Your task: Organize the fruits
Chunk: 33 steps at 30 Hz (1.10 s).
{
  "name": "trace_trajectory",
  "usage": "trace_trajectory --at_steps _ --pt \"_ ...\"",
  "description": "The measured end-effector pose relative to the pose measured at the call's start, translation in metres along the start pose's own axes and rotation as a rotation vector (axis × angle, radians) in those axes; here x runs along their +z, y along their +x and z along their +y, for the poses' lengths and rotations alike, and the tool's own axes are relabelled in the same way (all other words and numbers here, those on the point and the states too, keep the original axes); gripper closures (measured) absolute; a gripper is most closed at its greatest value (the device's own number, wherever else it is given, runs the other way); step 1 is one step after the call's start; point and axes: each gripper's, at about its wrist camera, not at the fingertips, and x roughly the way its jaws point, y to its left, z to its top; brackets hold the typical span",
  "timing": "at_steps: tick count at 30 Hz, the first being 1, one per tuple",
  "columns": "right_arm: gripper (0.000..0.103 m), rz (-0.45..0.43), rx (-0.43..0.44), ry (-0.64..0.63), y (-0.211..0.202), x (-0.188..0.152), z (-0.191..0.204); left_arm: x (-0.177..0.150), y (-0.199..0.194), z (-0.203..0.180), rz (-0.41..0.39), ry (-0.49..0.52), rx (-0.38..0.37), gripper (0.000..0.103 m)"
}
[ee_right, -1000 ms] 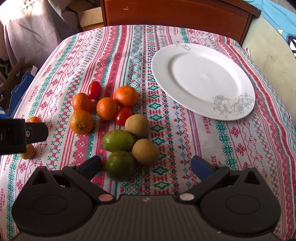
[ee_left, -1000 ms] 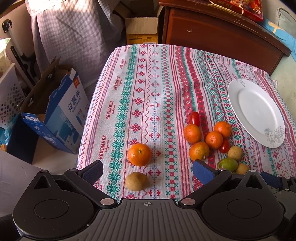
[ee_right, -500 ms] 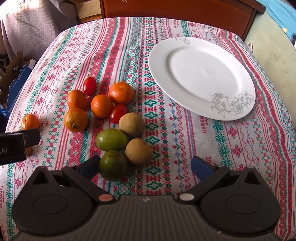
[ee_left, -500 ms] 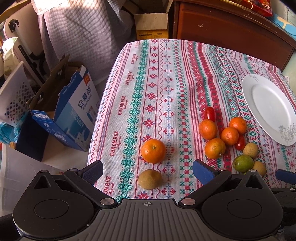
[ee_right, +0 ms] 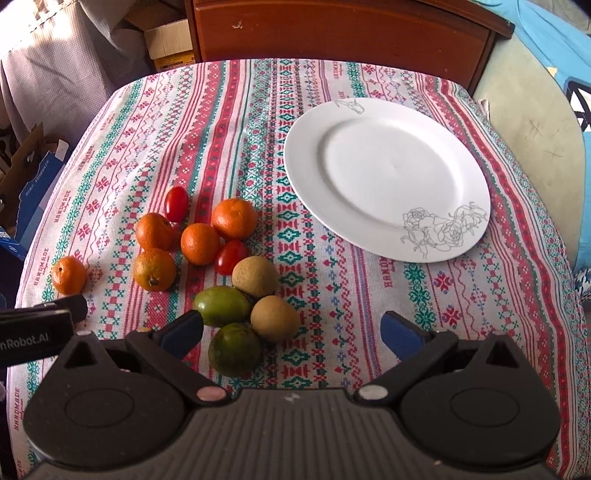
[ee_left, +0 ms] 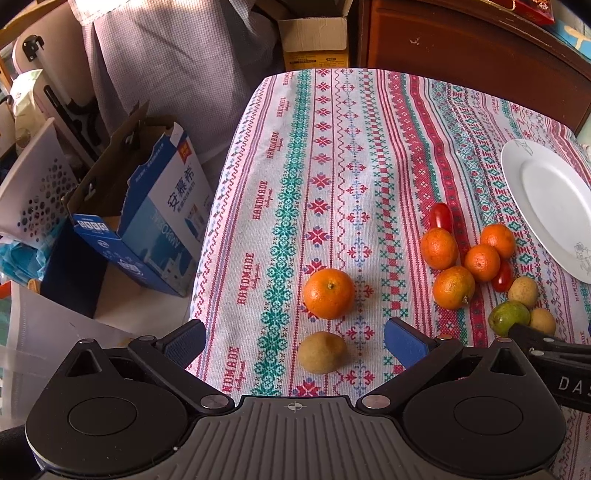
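Observation:
My left gripper [ee_left: 293, 338] is open, low over the table's near left part; a tan round fruit [ee_left: 321, 352] lies between its fingers and a lone orange [ee_left: 328, 298] sits just beyond. My right gripper [ee_right: 291, 330] is open above a cluster: two green fruits [ee_right: 221, 305] [ee_right: 234, 349], two tan fruits [ee_right: 274, 318] [ee_right: 255, 277], several oranges [ee_right: 200, 243] and two cherry tomatoes [ee_right: 176, 203] [ee_right: 230, 256]. An empty white plate [ee_right: 384, 177] with a flower drawing lies at the right rear. The same cluster [ee_left: 480, 262] shows at the right of the left wrist view.
A patterned tablecloth [ee_right: 258, 122] covers the table. Left of the table stand an open blue carton [ee_left: 147, 218] and a white perforated basket [ee_left: 33, 188] on the floor. A dark wooden cabinet [ee_right: 332, 33] and a cardboard box [ee_left: 314, 40] stand behind the table.
The left gripper has shifted left, so the lone orange and tan fruit now sit between its fingers. The right gripper drew back a little and rose; the fruits have not moved.

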Motion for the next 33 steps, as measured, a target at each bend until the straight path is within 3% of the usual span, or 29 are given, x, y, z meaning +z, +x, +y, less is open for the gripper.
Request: trace_trajectory --at_steps 9,33 --pt "0.003 0.014 -0.052 -0.044 -0.002 0.002 0.006 -0.004 -0.001 -0.005 -0.003 0.03 -0.006 0.0" --pt "0.006 0.02 -0.051 -0.1 -0.008 -0.003 0.022 -0.009 -0.005 0.005 0.007 0.035 0.021 0.001"
